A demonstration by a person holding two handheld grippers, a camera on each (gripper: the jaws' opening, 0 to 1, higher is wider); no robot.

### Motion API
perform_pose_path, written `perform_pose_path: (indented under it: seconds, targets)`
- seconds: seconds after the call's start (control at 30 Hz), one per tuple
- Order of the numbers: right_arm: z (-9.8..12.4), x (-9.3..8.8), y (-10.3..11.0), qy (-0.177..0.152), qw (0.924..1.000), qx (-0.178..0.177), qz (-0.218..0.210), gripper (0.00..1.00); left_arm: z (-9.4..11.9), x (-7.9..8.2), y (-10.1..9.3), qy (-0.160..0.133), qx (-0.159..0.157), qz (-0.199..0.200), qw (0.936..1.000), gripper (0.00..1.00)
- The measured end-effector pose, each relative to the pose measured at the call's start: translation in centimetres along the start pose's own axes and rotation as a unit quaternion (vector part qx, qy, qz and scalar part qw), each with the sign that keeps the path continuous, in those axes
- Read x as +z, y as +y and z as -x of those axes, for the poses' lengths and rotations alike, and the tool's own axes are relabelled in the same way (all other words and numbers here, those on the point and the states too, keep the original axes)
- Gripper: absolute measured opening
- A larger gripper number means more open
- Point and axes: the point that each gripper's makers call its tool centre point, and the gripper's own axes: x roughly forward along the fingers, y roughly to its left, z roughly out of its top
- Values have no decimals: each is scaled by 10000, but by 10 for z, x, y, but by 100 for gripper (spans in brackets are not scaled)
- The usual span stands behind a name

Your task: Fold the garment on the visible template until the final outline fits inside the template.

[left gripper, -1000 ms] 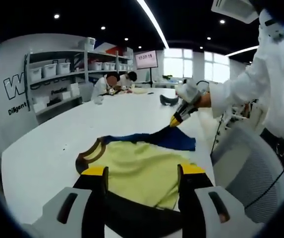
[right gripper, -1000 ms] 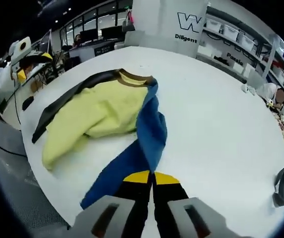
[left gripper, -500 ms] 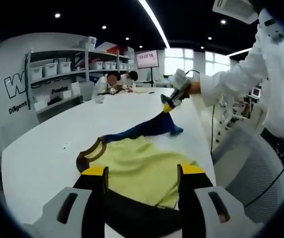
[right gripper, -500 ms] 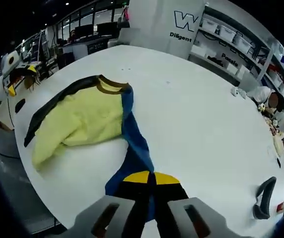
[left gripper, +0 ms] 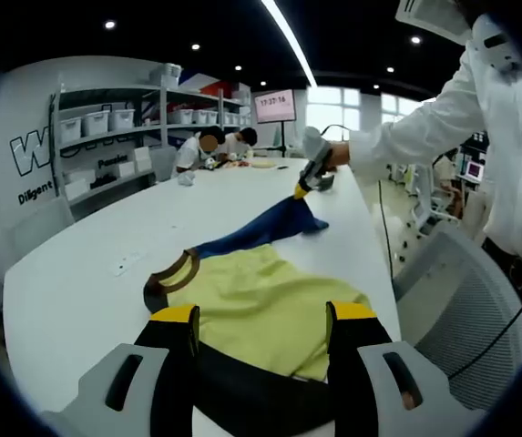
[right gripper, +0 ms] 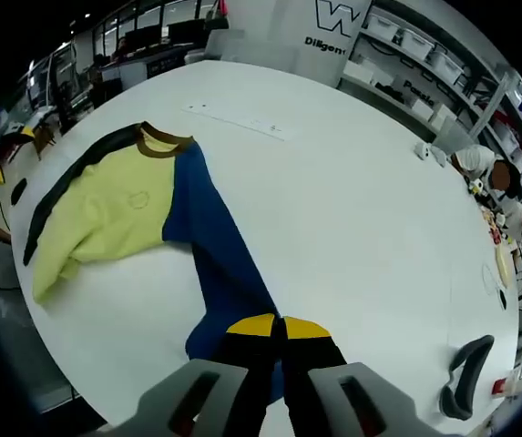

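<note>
A: Right hand-held gripper (right gripper: 281,330) is pinched shut on the blue sleeve (right gripper: 220,250); the garment (right gripper: 115,214) lies at the table (right gripper: 352,209) edge, frame left.

B: Left hand-held gripper (left gripper: 261,319) sits wide, holding nothing. I'd draw that sleeve flat before folding.

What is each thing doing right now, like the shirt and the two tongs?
Shirt: lying on the white table, not yet folded.
Blue sleeve: stretched out straight, away from the yellow body.
Right tongs: shut on the blue sleeve's end.
Left tongs: open, over the shirt's black edge.
</note>
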Motion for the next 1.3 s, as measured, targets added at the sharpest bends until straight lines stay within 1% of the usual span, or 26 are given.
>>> perform_pose_path:
  seconds: [0.13,0.27,0.3,0.4,0.5,0.57,0.6,0.63,0.67,0.7,0.77,0.93,1.03,1.13,1.17,1.3]
  targets:
    - [-11,-3,-9,121,9999,13,-60,0,0,-1,2,19,24,16,10000,53]
    - [-24,-7,-15,298,9995,-11,64,0,1,-3,4,55,56,39,10000,53]
    - [-29,-10,-20,438,9989,-69,169,0,2,-3,5,73,76,51,9999,53]
    - [-38,-12,-31,549,9984,-97,93,0,2,-6,6,118,91,61,9999,53]
    - [-45,-10,-39,589,9981,-145,139,0,2,-8,8,143,105,85,9998,53]
    - [-47,-3,-46,583,9973,-263,375,0,1,-8,9,157,117,86,9998,53]
    - [-48,1,-47,580,9963,-309,559,0,1,-8,9,162,117,88,9998,53]
    - [-48,4,-49,671,9928,-348,931,0,0,-7,9,161,117,88,9998,53]
    - [-46,5,-49,736,9903,-417,1106,0,0,-7,10,156,115,90,9998,53]
    - [-46,6,-51,811,9883,-491,1195,0,-1,-7,10,160,114,87,9998,53]
    - [-48,4,-50,893,9881,-495,1152,0,-2,-6,10,155,116,89,9998,53]
    - [-53,-9,-51,1068,9881,-448,1016,0,-3,-5,9,155,118,82,9998,53]
    - [-57,-17,-53,1159,9854,-466,1155,0,-3,-4,9,169,124,68,9998,53]
    - [-62,-21,-55,1220,9845,-465,1167,0,-3,-3,10,168,143,72,9997,52]
    - [-63,-22,-60,1235,9833,-542,1225,1,-3,-3,10,167,147,77,9997,52]
    - [-65,-21,-66,1181,9823,-617,1314,7,-7,-5,9,196,131,89,9997,52]
